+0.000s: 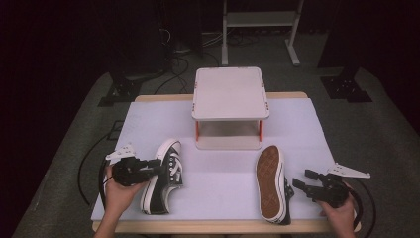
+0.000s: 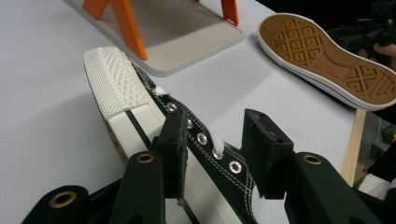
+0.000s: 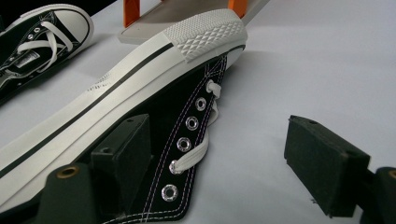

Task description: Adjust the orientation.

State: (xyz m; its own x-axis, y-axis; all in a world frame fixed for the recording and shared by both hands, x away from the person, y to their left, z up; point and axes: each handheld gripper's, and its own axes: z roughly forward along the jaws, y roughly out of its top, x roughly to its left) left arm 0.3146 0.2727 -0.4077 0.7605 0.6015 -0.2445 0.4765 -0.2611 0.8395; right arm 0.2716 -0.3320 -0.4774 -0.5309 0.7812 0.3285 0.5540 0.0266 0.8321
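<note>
Two black canvas sneakers with white toe caps lie on the white table cover (image 1: pixel 223 173). The left sneaker (image 1: pixel 163 181) stands upright, toe pointing away. My left gripper (image 1: pixel 159 167) is open, and its jaws straddle the eyelet edge of this sneaker (image 2: pixel 140 107) near the laces. The right sneaker (image 1: pixel 271 183) lies on its side with its tan sole facing left. My right gripper (image 1: pixel 303 178) is open just right of it. In the right gripper view one jaw rests near that sneaker's black side (image 3: pixel 187 116), and the other jaw stands over bare table.
A white two-level stand (image 1: pixel 230 91) with orange legs sits at the table's back middle, its lower shelf (image 2: pixel 187 37) just beyond the left sneaker. Dark floor with cables surrounds the table. The wooden table edge (image 2: pixel 352 140) runs close to the person.
</note>
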